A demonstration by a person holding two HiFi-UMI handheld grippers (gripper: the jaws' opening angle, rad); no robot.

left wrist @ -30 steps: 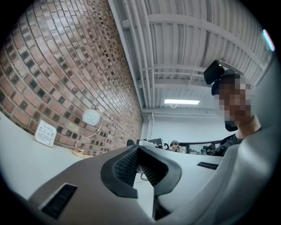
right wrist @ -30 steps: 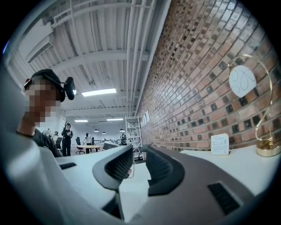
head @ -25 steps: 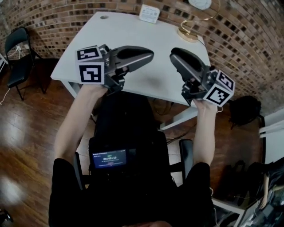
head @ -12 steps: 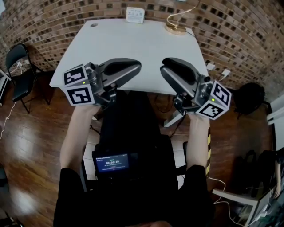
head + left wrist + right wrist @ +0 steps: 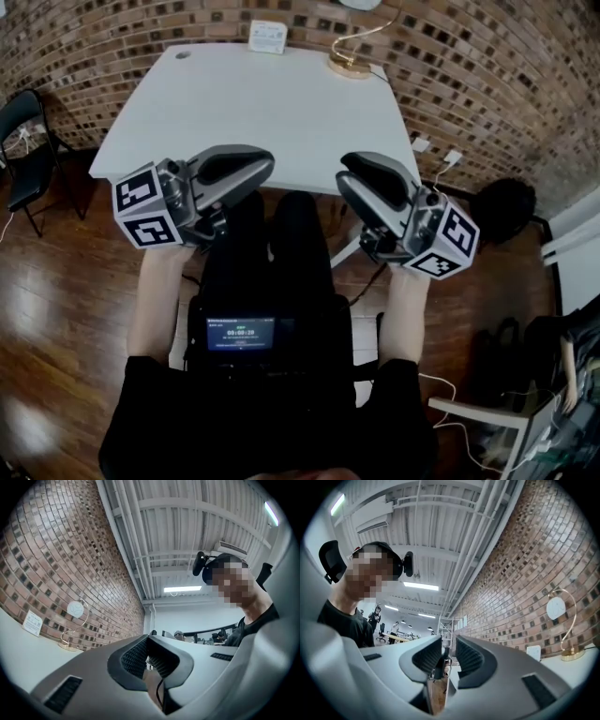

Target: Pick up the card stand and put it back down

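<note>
Left claw [image 5: 251, 162] [image 5: 147, 639]: pressed together at the tips, nothing in it, by the counter's near edge.
Right claw [image 5: 359, 169] [image 5: 449, 651]: slightly spread, nothing between the pads, near edge too.
Task thing: gold wire card stand with round base [image 5: 347, 64] [image 5: 573, 654], upright at the far right corner of the white counter [image 5: 253, 103], well apart from both claws.
Far edge: small white box [image 5: 268, 36], left of the stand.

The head view looks steeply down from overhead onto the white desk [image 5: 253, 103]. Both gripper views sit low and close behind their jaws, tilted upward. All three share the brick wall [image 5: 469, 75] and the card stand [image 5: 347, 66] at the desk's far edge.
</note>
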